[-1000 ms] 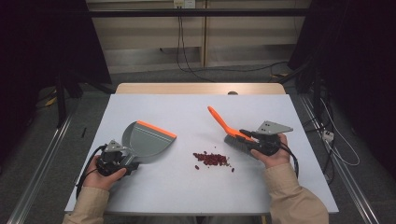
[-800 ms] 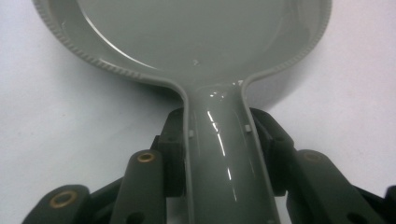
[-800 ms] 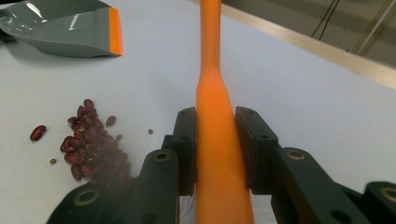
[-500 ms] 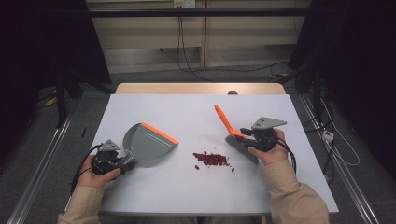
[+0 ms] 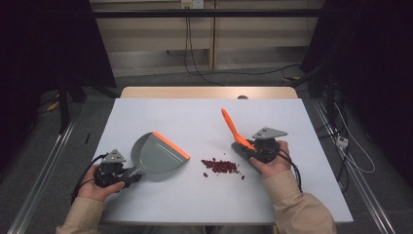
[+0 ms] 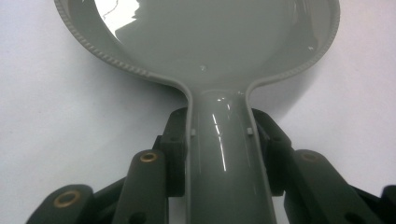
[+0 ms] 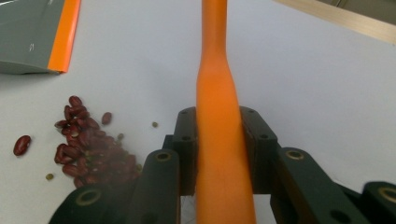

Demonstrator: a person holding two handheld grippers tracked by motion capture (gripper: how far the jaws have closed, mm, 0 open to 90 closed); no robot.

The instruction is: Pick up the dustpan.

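Two grippers are at work, each clamped on a tool. The left gripper (image 5: pixel 127 176), in the left hand (image 5: pixel 100 183) at the table's near left, has its jaws closed on the grey handle of the dustpan (image 6: pixel 219 154); in the left gripper view the black pads (image 6: pixel 175 149) press both sides of that handle. From there the dustpan (image 5: pixel 156 155) lies on the white table (image 5: pixel 160 117), its orange lip (image 5: pixel 171 145) turned toward the middle. The right gripper (image 5: pixel 248 146), in the right hand (image 5: pixel 272 163), has its jaws closed on the orange brush handle (image 7: pixel 219 154), having just opened a little and closed again on it. In the high view the brush (image 5: pixel 233 127) slants up and away from the gripper toward the far side.

Between the two tools lies a small heap of red beans (image 5: pixel 221 166), near the dustpan's lip but apart from it, and just left of the right gripper. A few stray beans (image 5: pixel 242 176) lie beside the heap. In the right gripper view the beans (image 7: pixel 81 140) sit left of the jaws, with tiny green bits (image 7: pixel 154 124) among them. Nothing lies between the beans and the lip.
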